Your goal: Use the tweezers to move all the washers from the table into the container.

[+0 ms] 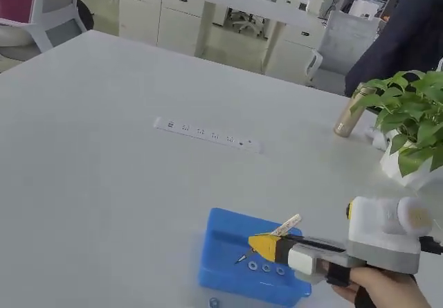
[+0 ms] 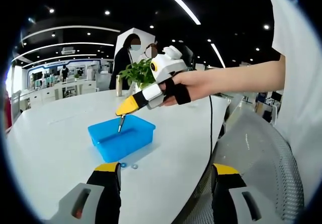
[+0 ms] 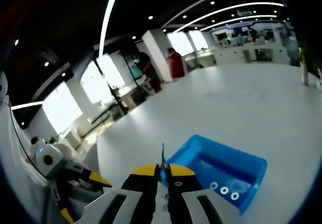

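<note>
Right gripper (image 3: 162,176): jaws closed on the tweezers (image 3: 162,157). The thin tip points down into the blue container (image 3: 251,166). Whether the tip carries a washer cannot be made out; it is too small and blurred.

Three washers (image 3: 224,190) lie in a row on the container floor.

Left gripper (image 2: 166,183): jaws wide apart, nothing between them, at the near edge of the counter (image 2: 60,133). The jaw bases are cut off at the bottom of the left gripper view.

Two loose washers (image 2: 134,166) lie on the counter just beside the container's near wall. In the head view one of them sits at the bottom edge, blurred.
</note>
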Demonstrator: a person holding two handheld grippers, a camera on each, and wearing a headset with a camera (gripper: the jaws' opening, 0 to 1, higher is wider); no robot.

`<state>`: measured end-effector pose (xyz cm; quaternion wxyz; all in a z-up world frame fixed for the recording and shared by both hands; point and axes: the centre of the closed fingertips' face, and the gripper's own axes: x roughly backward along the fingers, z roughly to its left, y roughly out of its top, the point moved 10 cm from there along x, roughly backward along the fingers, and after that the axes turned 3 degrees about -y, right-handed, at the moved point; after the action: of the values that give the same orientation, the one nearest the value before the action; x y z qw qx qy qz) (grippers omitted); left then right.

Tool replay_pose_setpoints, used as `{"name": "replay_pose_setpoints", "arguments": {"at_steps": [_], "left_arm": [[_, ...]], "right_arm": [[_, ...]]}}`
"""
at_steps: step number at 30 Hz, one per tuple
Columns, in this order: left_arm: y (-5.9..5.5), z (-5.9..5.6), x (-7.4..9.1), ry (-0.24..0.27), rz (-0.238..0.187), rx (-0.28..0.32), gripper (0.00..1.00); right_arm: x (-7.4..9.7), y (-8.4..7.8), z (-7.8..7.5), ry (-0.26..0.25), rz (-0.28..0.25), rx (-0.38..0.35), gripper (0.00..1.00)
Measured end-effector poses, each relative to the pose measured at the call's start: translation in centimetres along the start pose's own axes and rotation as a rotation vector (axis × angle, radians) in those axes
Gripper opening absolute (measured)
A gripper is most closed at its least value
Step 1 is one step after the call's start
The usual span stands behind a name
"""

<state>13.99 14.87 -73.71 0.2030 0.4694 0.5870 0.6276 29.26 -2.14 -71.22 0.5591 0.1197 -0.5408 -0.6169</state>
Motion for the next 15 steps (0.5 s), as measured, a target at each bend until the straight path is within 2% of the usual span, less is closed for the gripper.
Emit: {"name": "replay_pose_setpoints", "arguments": {"at_steps": [5,9,13,15], "left_arm": [[0.0,0.0,0.0,0.000,0.001,0.000,0.73],[0.0,0.0,0.0,0.000,0.004,-0.002,0.73],[0.0,0.0,-0.1,0.001,0.005,0.000,0.73],[0.0,0.0,-0.1,-0.001,0.006,0.000,0.73]], "right_arm": [[-0.4,-1.6,0.6,0.015,0.037,0.002,0.03],[-0.9,-3.1,0.7,0.005,0.095,0.022,0.03],[-1.4,-4.4,0.7,-0.033,0.189,0.143,0.04],[-1.7,-4.7,0.9,-0.024,0.205,0.211,0.04]]}}
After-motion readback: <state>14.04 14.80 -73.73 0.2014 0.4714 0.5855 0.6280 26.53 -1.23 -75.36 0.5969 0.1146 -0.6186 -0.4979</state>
